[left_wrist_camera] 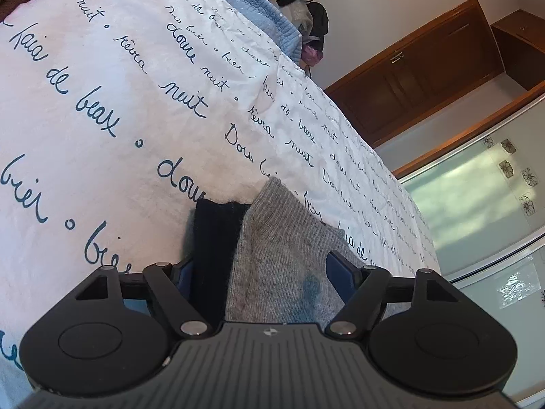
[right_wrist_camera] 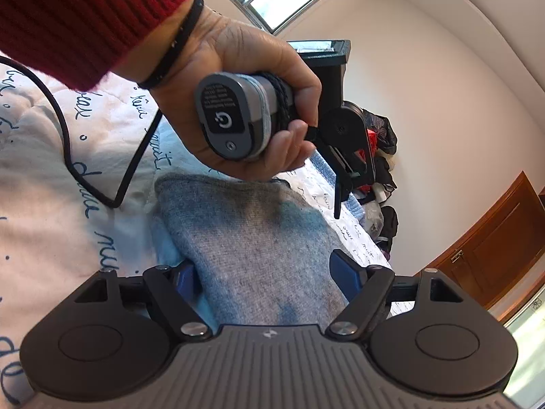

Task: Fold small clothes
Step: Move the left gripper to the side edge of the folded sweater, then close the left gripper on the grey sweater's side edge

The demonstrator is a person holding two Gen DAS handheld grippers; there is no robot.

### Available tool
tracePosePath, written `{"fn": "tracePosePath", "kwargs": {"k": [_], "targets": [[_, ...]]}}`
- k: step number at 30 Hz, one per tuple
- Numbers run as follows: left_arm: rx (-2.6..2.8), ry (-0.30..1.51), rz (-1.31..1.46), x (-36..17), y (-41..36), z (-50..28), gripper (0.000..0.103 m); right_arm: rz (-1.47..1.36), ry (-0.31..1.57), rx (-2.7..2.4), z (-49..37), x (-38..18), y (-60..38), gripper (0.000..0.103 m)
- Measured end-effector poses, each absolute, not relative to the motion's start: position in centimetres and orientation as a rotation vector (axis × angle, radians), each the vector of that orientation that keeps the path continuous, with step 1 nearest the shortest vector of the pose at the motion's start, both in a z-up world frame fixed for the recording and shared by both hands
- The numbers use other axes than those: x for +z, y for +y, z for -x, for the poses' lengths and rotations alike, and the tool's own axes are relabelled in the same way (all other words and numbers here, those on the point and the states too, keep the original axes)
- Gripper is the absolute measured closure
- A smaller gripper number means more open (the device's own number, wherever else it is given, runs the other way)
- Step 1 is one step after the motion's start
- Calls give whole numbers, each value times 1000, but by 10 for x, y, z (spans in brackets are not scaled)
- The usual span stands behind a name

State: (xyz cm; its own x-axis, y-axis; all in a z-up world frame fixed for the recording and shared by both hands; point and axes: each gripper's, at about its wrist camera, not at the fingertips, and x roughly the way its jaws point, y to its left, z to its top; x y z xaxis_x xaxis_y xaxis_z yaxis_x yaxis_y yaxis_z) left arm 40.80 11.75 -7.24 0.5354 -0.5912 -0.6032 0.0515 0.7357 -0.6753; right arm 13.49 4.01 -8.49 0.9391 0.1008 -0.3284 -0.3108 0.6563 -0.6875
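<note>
A grey knit garment [left_wrist_camera: 279, 255] lies on a white bedspread [left_wrist_camera: 102, 102] printed with dark script, next to a dark navy piece [left_wrist_camera: 214, 238]. My left gripper [left_wrist_camera: 260, 269] is open, its blue pads on either side of the grey and navy cloth. My right gripper [right_wrist_camera: 265, 272] is open too, with the grey garment [right_wrist_camera: 245, 231] between its blue pads. The person's hand [right_wrist_camera: 245, 78], in a red sleeve, holds the left gripper's handle just above the garment in the right wrist view.
A light blue blanket [left_wrist_camera: 262, 10] and a pile of dark clothes [left_wrist_camera: 306, 6] lie at the bed's far end. Wooden cabinets [left_wrist_camera: 425, 78] stand against the wall. A black cable [right_wrist_camera: 68, 143] loops across the bedspread [right_wrist_camera: 41, 177].
</note>
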Motion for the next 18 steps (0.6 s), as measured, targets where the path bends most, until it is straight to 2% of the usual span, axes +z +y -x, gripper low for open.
{"fn": "tracePosePath", "kwargs": {"k": [3, 5, 7, 9, 10, 14, 18], "targets": [[-422, 935, 641, -73, 113, -412, 33, 817, 263, 241, -134, -82, 45, 30], [-422, 933, 634, -74, 111, -413, 42, 816, 254, 237, -134, -81, 48, 31], [-410, 935, 635, -76, 111, -414, 65, 810, 246, 233, -132, -79, 50, 40], [-391, 947, 653, -80, 114, -415, 74, 795, 258, 257, -135, -76, 47, 58], [-388, 948, 667, -82, 116, -415, 78, 785, 269, 278, -135, -75, 46, 62], [-368, 936, 682, -79, 120, -411, 85, 772, 295, 337, -133, -74, 43, 86], [-333, 915, 658, -71, 119, -406, 92, 729, 293, 376, -128, -69, 35, 94]]}}
